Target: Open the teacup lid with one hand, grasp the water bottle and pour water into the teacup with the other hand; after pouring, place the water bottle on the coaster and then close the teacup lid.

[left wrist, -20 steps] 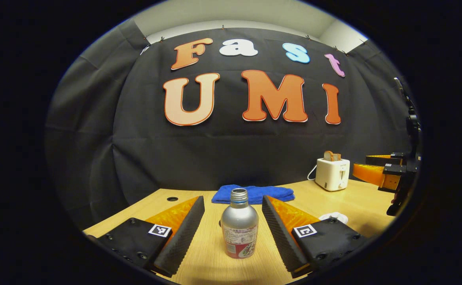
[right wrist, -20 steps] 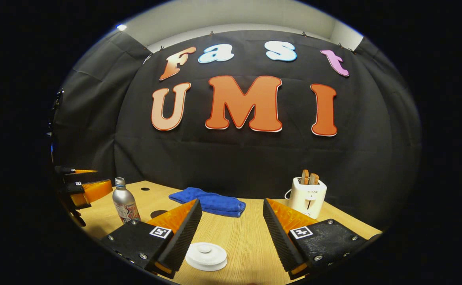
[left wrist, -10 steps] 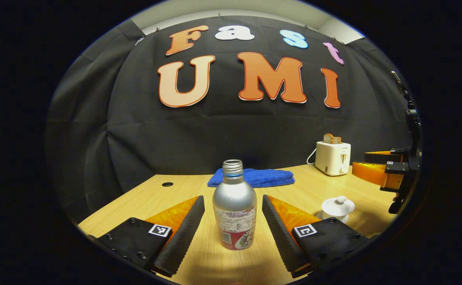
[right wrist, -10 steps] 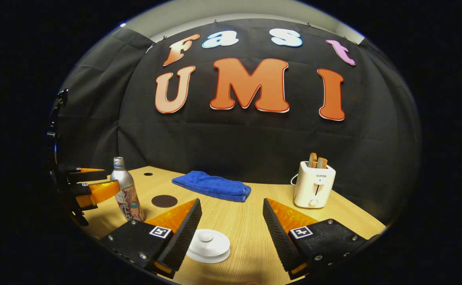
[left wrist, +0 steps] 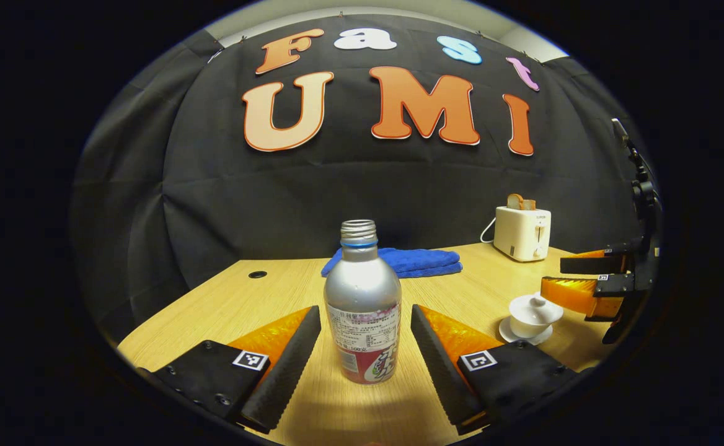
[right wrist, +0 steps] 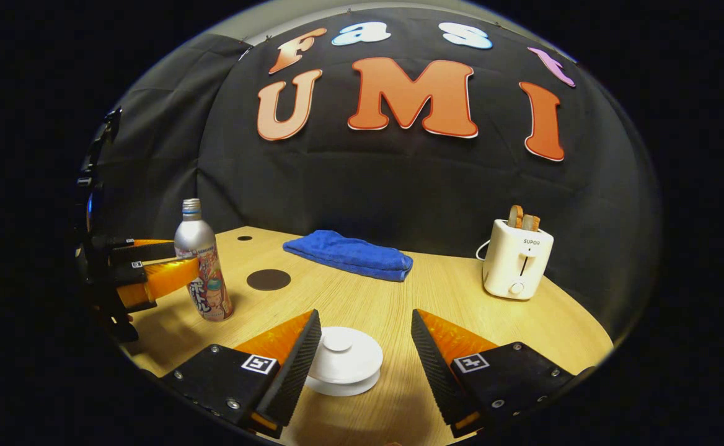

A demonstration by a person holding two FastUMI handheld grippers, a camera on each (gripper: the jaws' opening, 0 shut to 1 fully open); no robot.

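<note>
So, wooden table carries everything. Blue towel folded at the back, white toaster w/ bread to the right. Left hand-held gripper spread wide, water bottle upright btwn its fingers, not touching either. Right hand-held gripper also wide, lidded white teacup btwn its fingers. Dark round coaster just beyond the bottle.
</note>
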